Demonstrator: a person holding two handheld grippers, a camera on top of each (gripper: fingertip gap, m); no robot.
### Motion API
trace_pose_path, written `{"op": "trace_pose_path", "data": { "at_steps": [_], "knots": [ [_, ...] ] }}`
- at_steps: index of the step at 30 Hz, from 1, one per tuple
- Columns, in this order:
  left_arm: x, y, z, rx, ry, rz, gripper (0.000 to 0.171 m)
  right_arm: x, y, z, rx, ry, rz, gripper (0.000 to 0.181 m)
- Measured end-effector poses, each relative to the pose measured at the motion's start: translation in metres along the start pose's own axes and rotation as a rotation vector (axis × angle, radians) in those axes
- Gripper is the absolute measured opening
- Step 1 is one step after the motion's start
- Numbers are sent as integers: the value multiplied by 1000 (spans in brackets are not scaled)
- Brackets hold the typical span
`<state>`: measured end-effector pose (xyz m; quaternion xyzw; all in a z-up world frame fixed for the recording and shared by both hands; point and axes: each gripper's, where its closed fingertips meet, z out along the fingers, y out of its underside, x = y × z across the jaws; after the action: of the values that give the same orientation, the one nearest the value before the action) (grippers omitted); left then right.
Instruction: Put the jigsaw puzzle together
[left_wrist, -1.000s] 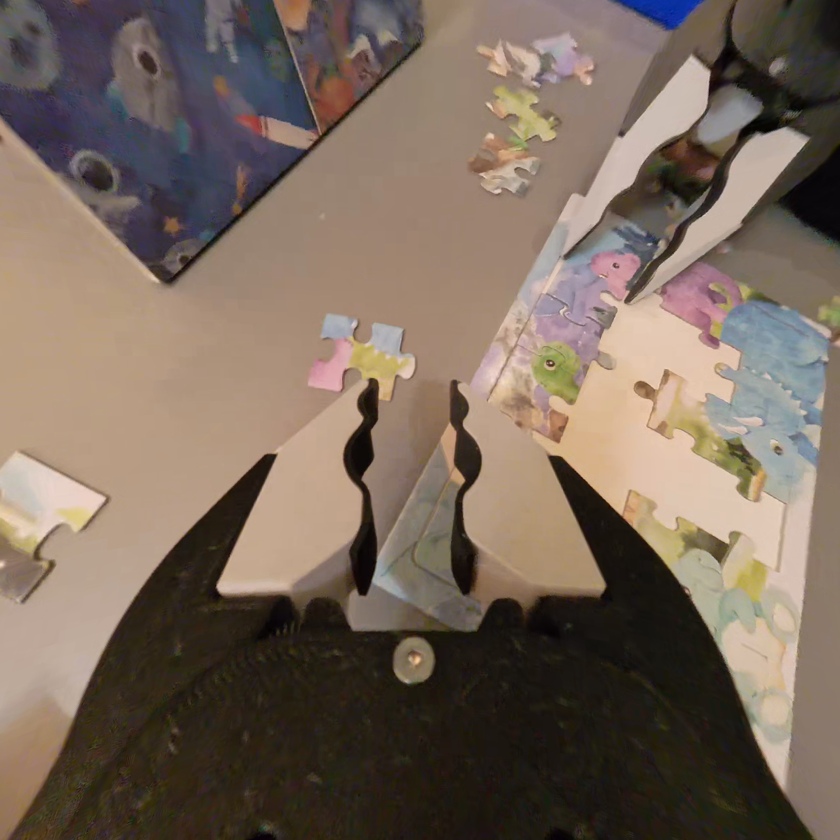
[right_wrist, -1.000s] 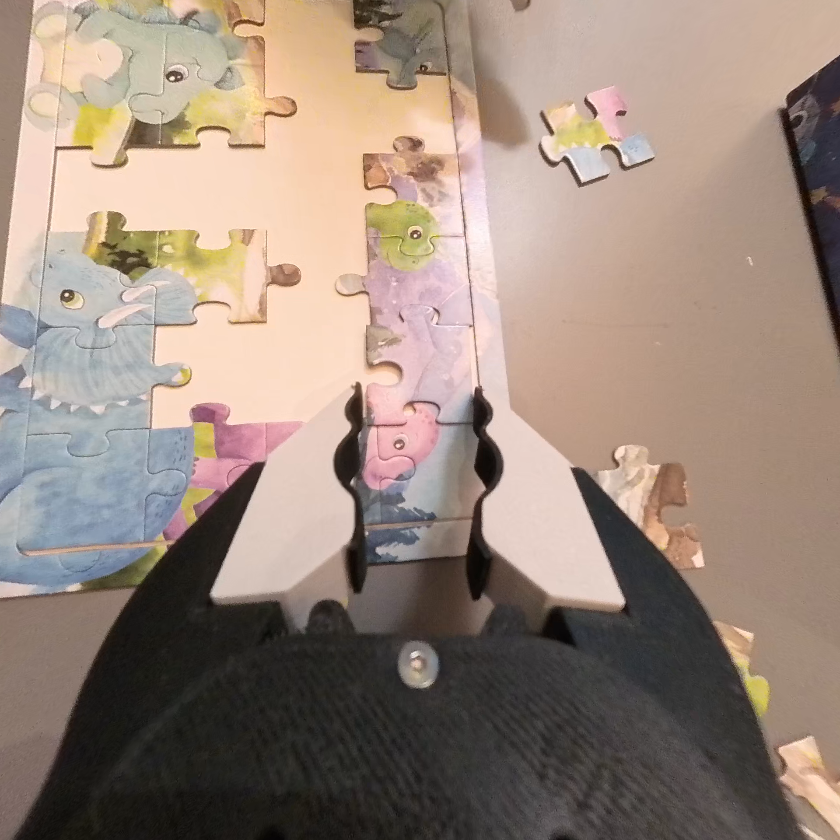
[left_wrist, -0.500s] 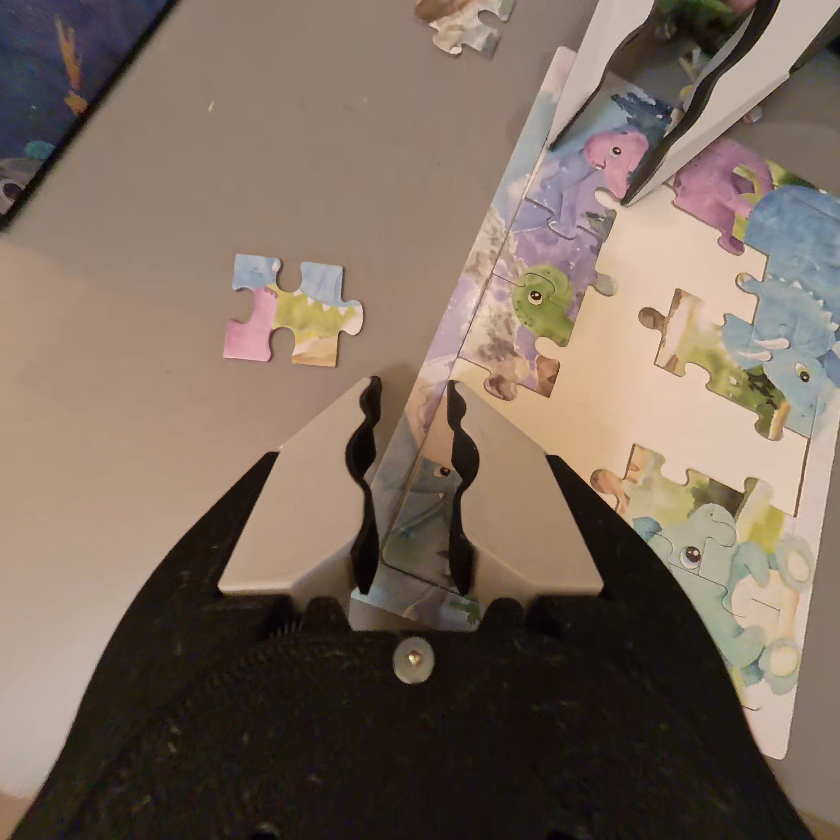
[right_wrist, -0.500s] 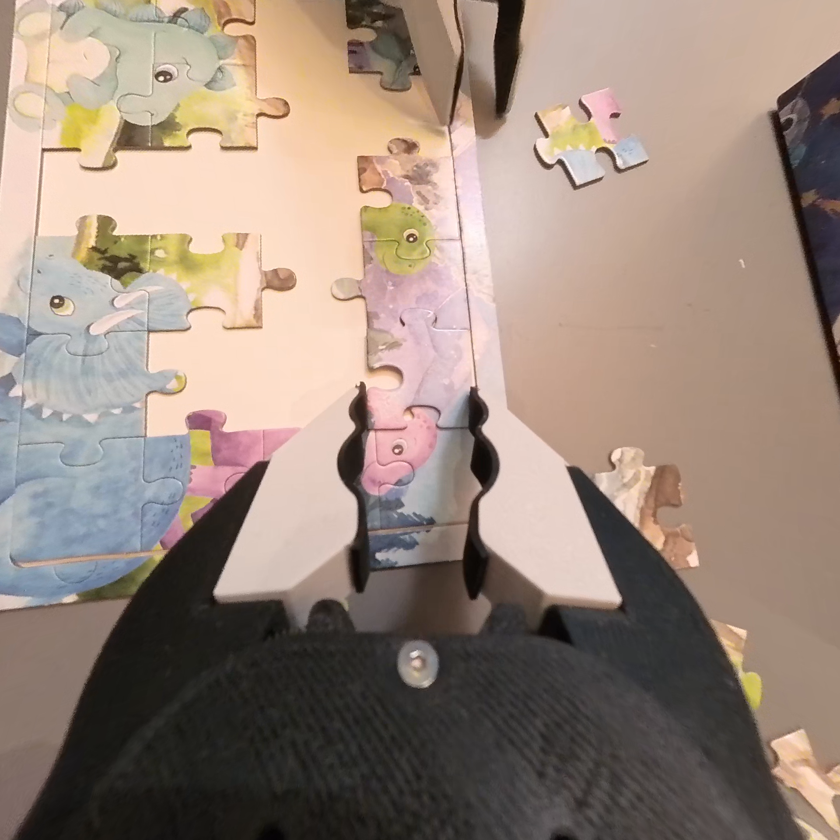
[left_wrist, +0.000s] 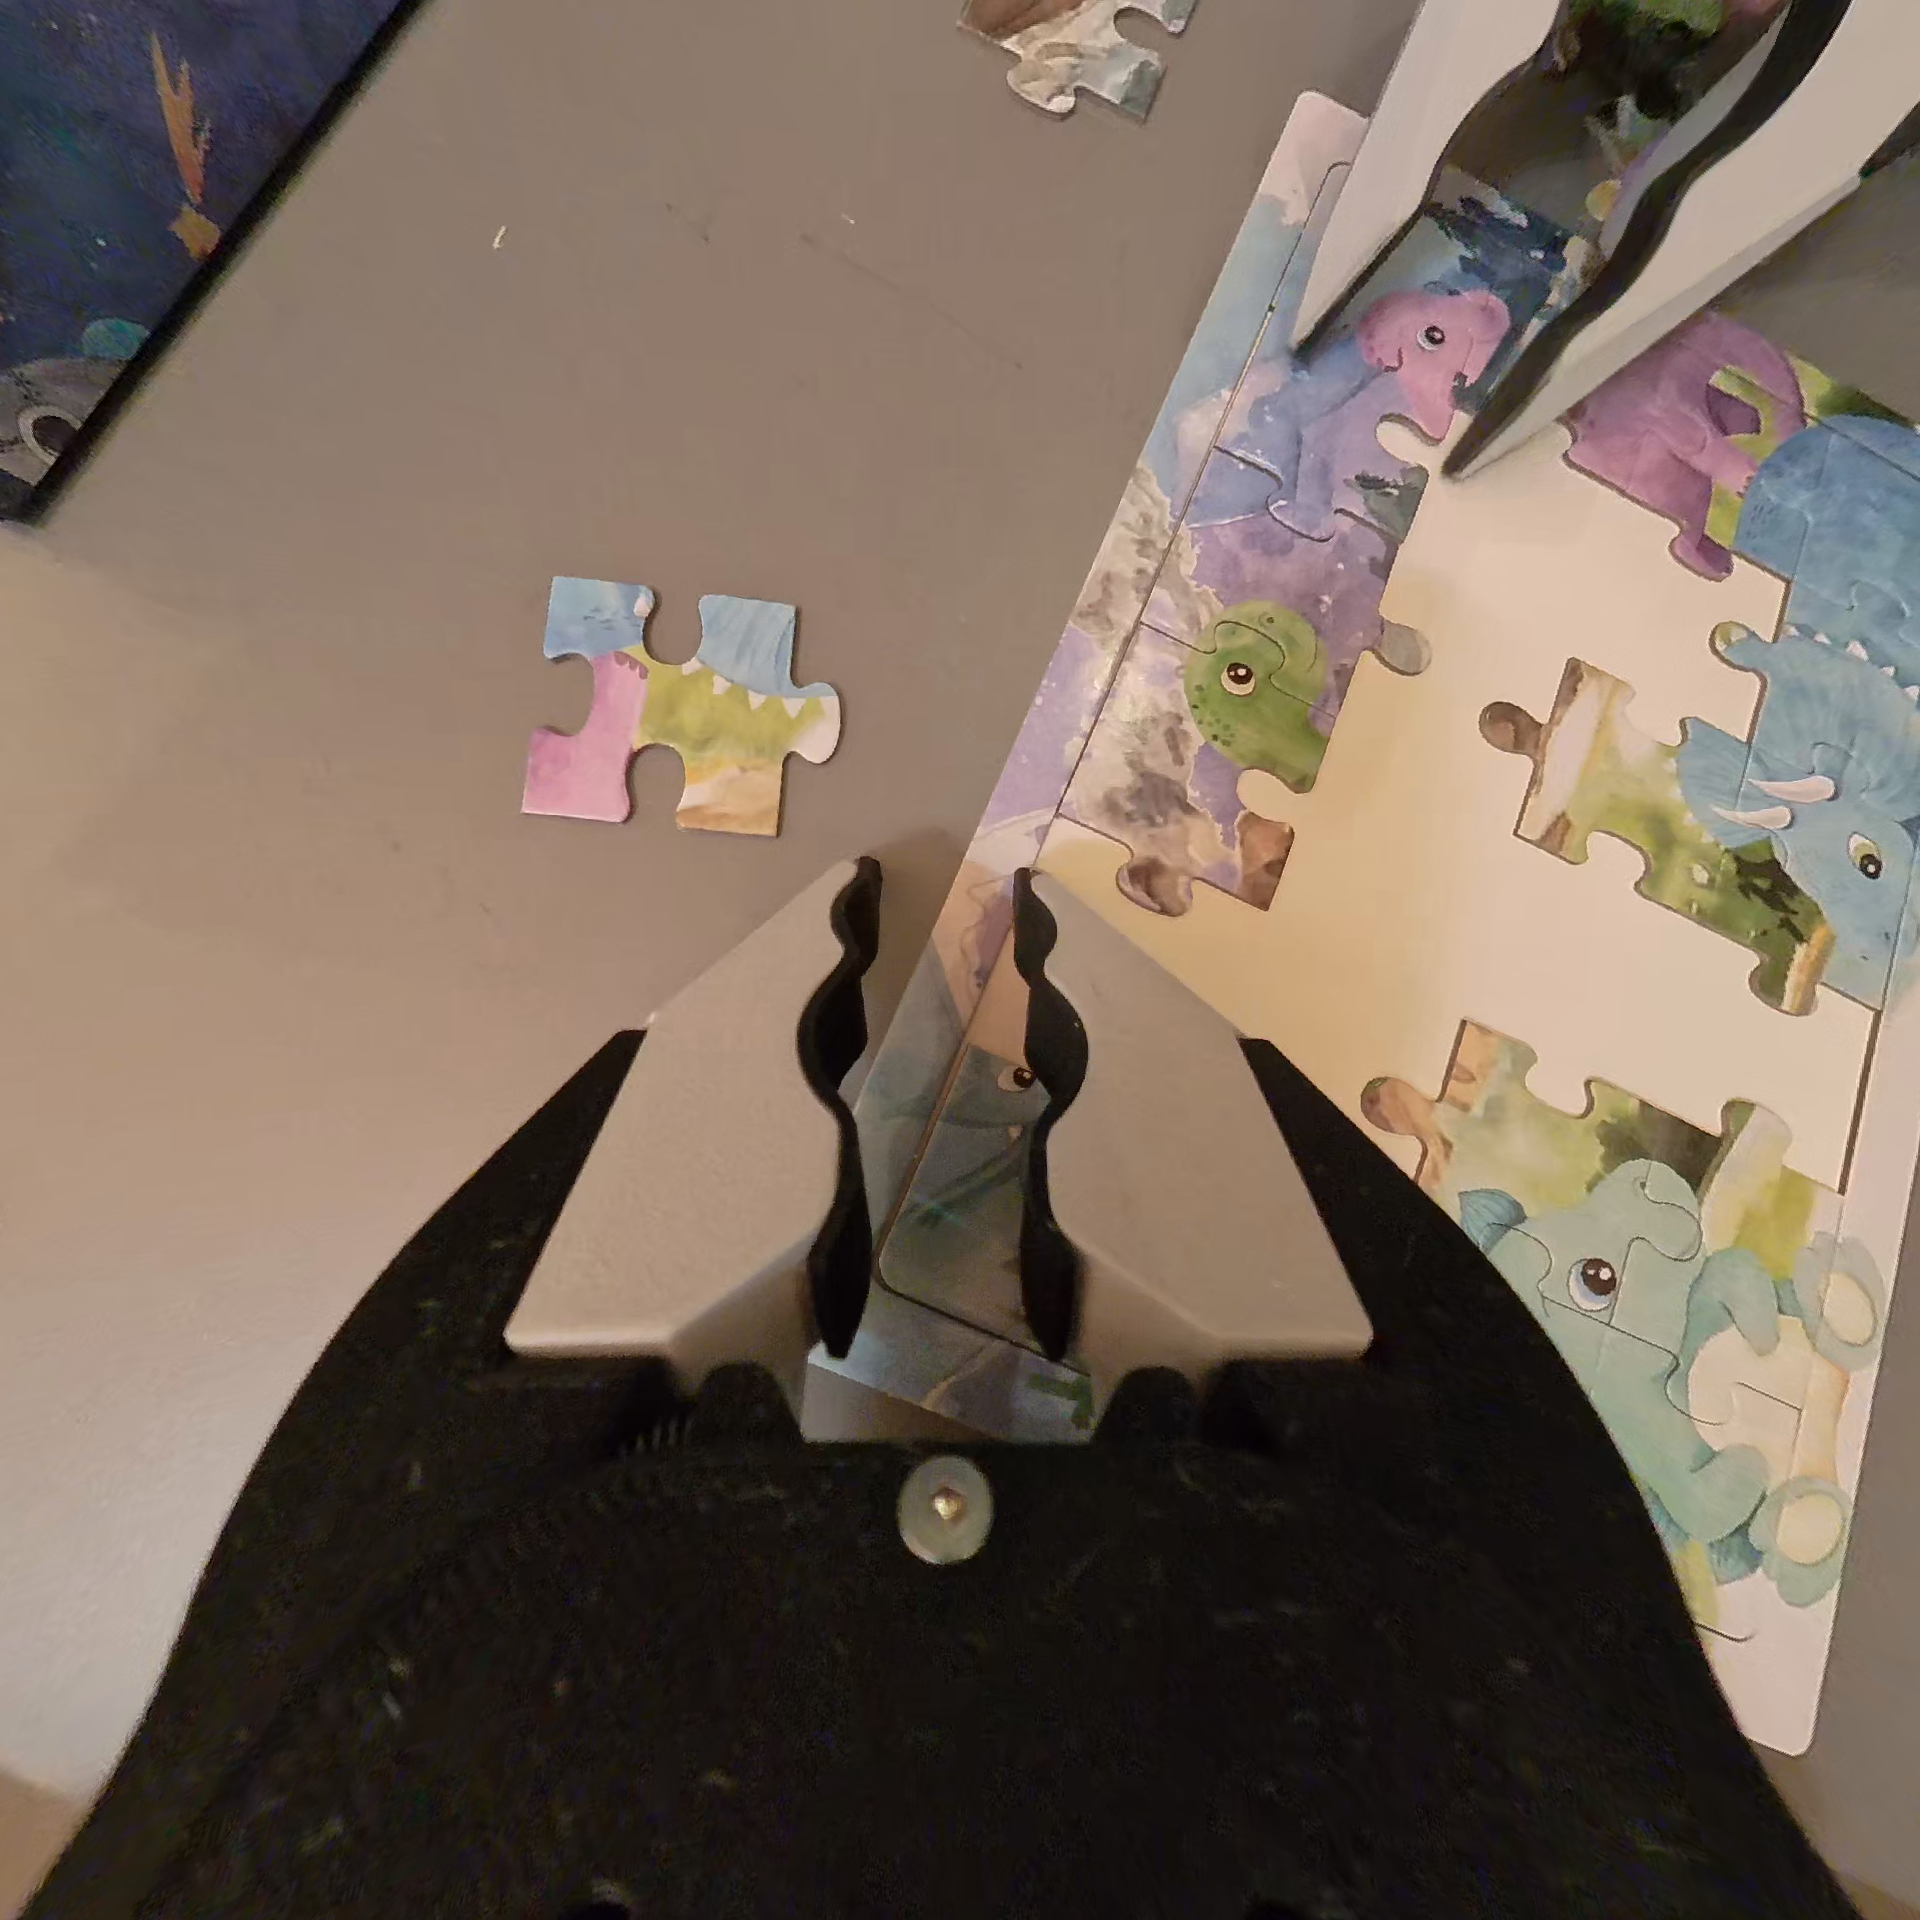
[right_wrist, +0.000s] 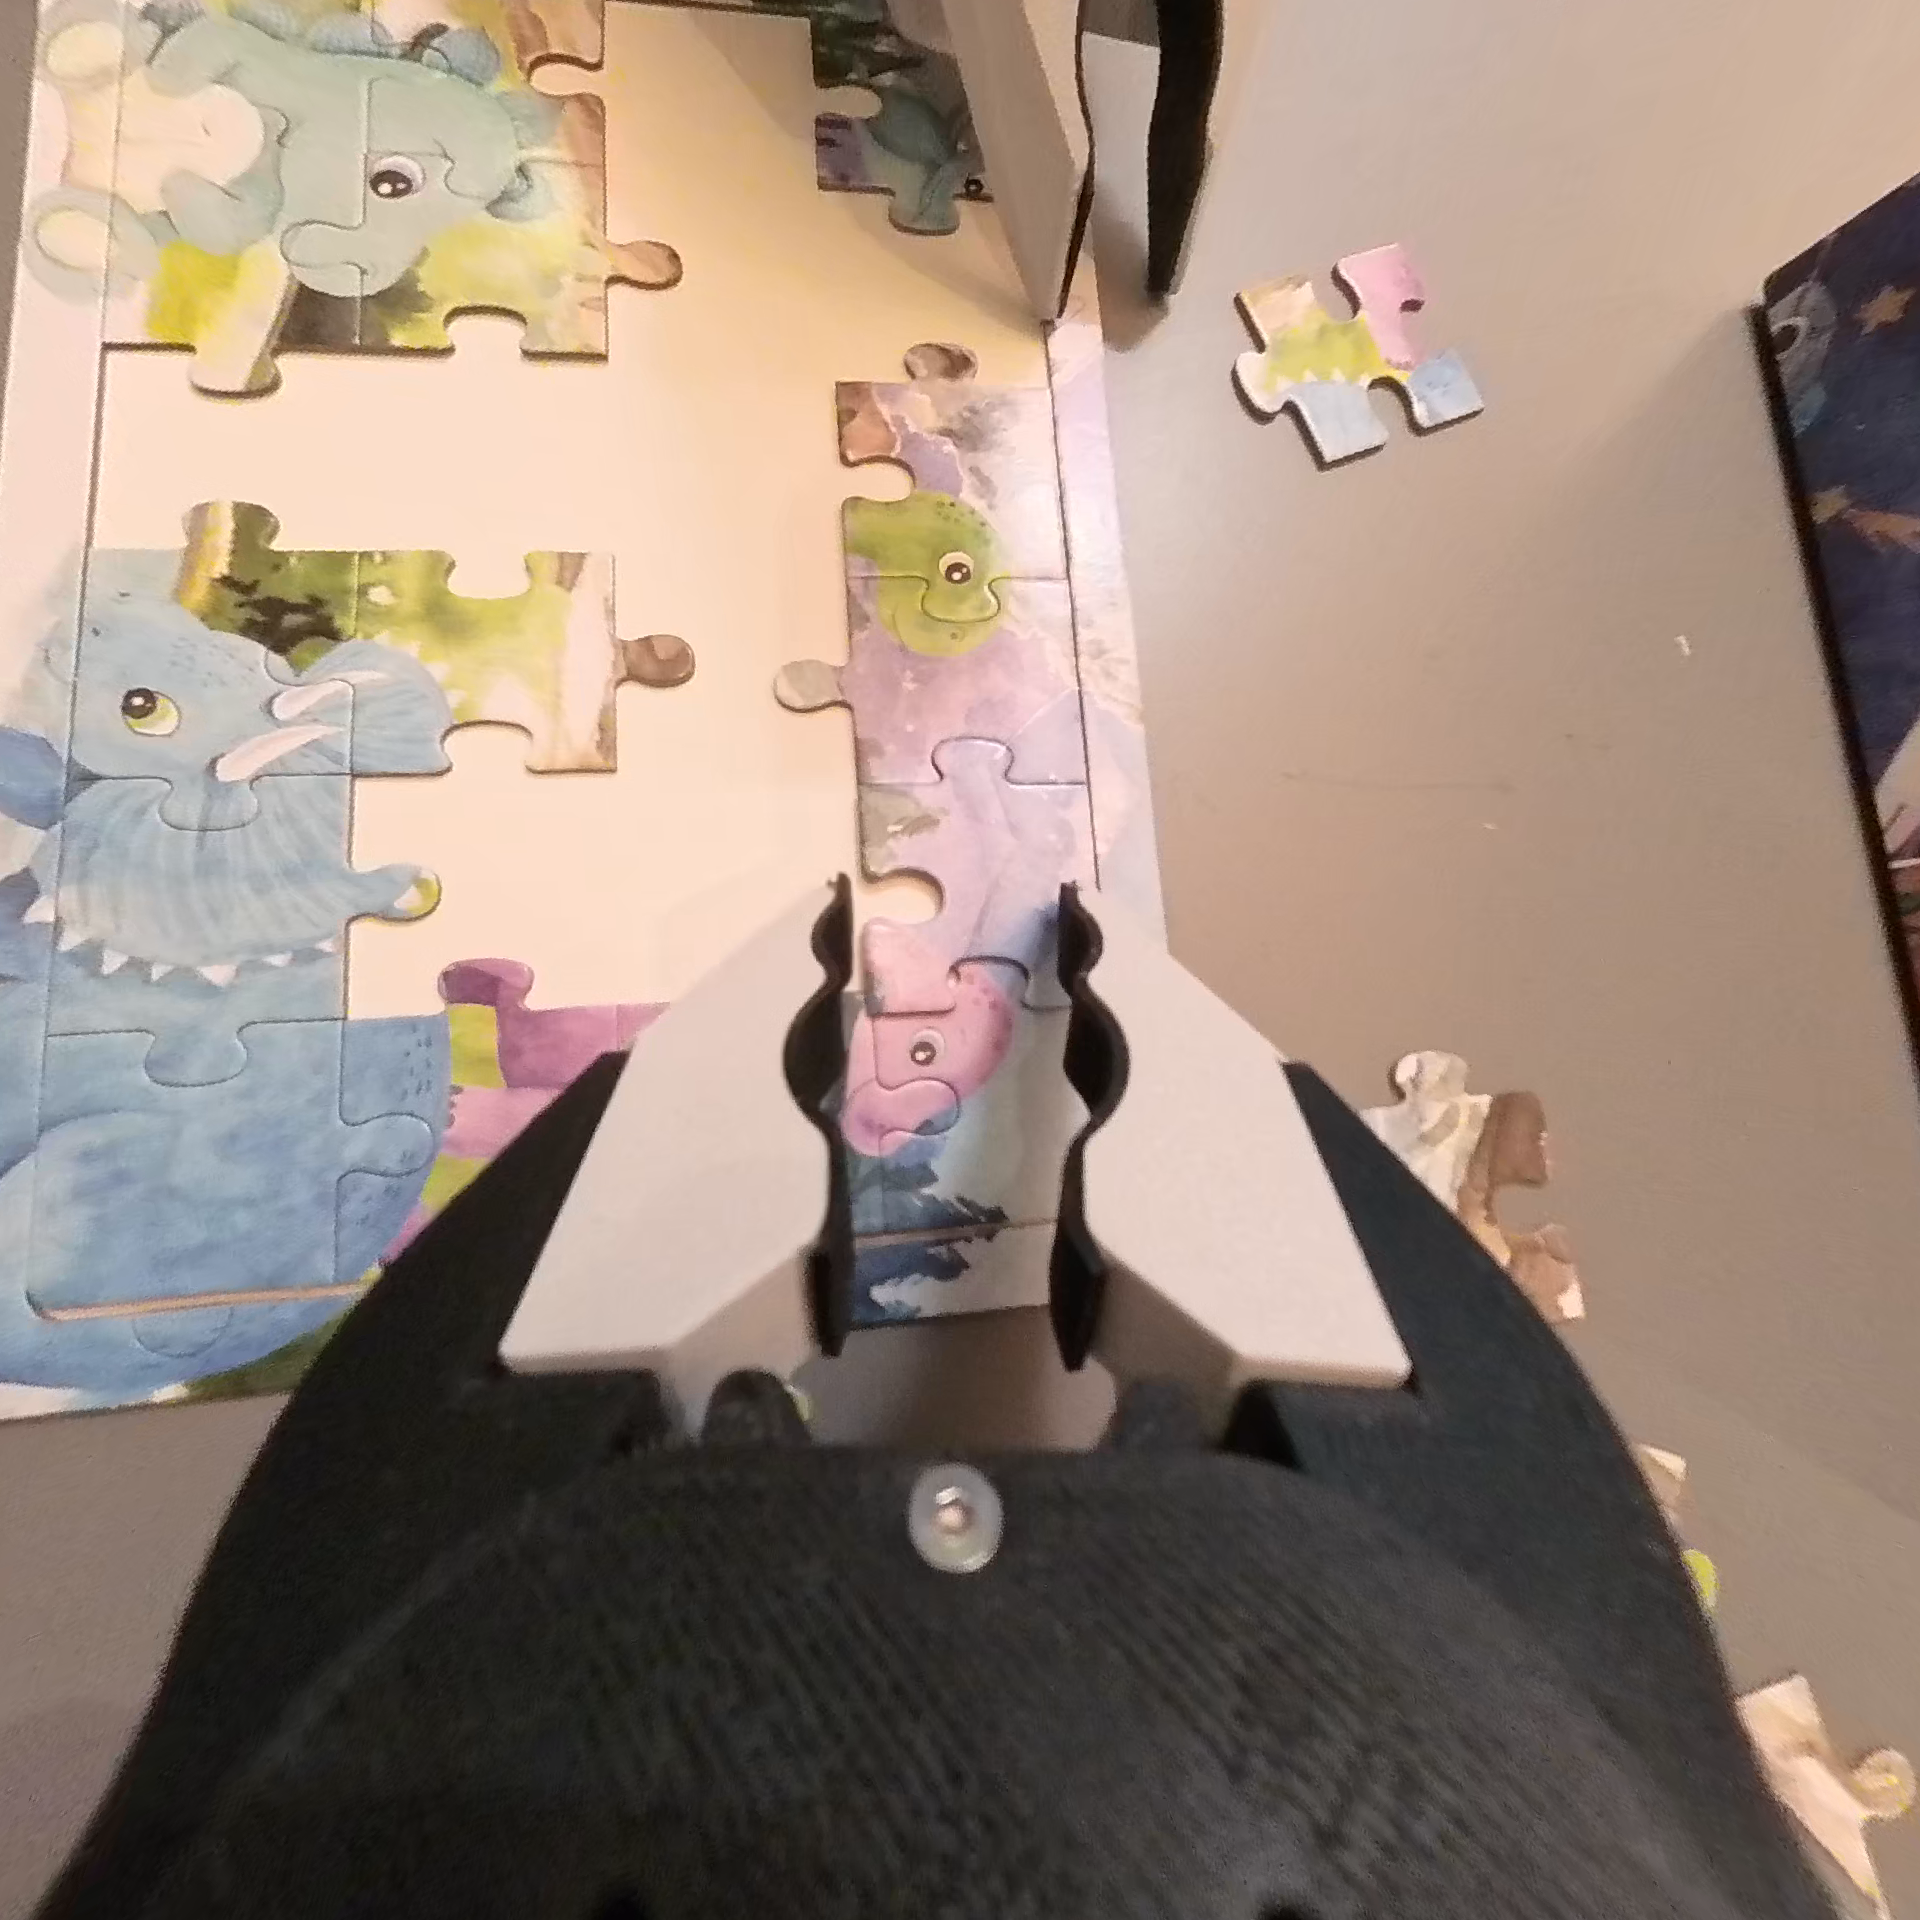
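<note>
Loose jigsaw piece (left_wrist: 681, 710) waits flat on the grey tabletop (left_wrist: 416, 364).
Thin, light card, so pinch its edge; both hand-held grippers, left (left_wrist: 940, 883) and right (right_wrist: 951, 899), are spread and empty.

No readable text, labels or numbers anywhere (only pictures)

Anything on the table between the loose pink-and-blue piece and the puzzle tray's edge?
No, bare grey table separates the loose piece from the puzzle tray; the left wrist view shows it, with the left gripper tips just below.
</note>
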<state>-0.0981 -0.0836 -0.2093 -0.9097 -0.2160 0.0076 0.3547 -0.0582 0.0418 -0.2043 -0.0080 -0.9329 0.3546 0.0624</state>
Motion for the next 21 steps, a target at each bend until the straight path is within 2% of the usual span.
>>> {"op": "trace_pose_path", "data": {
  "at_steps": [10,21],
  "knots": [
    [-1,1,0,-5,-9,-1,21,1,8,-4,-27,-14,30,32],
    [-1,0,0,-3,-6,-3,16,-2,1,3,-25,-4,27,30]
  ]
}}
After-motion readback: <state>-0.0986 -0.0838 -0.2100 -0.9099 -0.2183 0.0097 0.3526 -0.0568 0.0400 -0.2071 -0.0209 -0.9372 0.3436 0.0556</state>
